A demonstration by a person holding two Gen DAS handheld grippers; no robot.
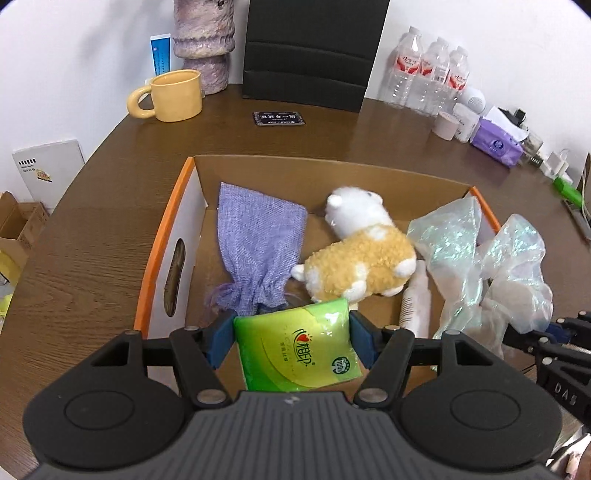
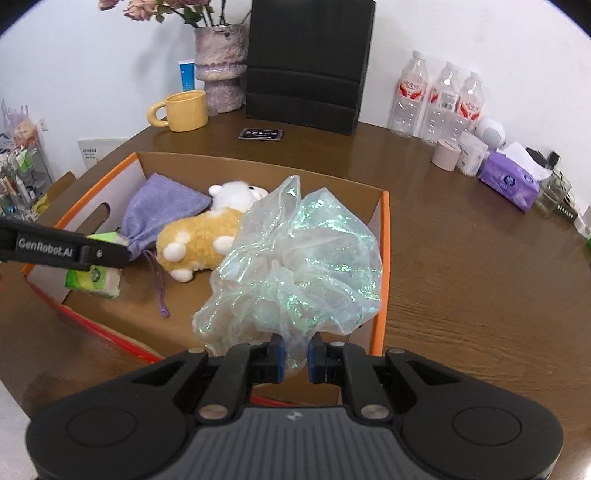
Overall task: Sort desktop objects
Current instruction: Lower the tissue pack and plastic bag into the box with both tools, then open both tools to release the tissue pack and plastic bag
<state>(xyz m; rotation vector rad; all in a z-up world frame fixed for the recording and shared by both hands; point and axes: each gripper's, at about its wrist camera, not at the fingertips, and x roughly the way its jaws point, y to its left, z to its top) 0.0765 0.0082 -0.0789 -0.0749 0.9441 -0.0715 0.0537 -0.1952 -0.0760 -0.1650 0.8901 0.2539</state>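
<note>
Brown wood-grain surface, an open cardboard box with orange rim in the middle of it. Far left at the back: yellow mug, just beside a purple textured vase holding dried flowers in the right wrist view. Black box-like item behind centre, a small dark card lying flat in front of it.

Inside the box, left to right: purple drawstring pouch lying flat, plush toy in white and tan lying on its side touching the pouch edge, a white tube beside the toy, partly hidden.

Left claw gripping a green tissue pack between both blue pads, jaws at medium width, pack over the near end of the box, tilted.

Right claw nearly closed, pinching a bunch of sheer iridescent organza bag; the fabric billows out over the right side of the box, above the rim there.

Back right on the surface: three clear water bottles in a row, a white round item, pink cylinder, purple tissue pack, small clutter beyond, too small to tell.
</note>
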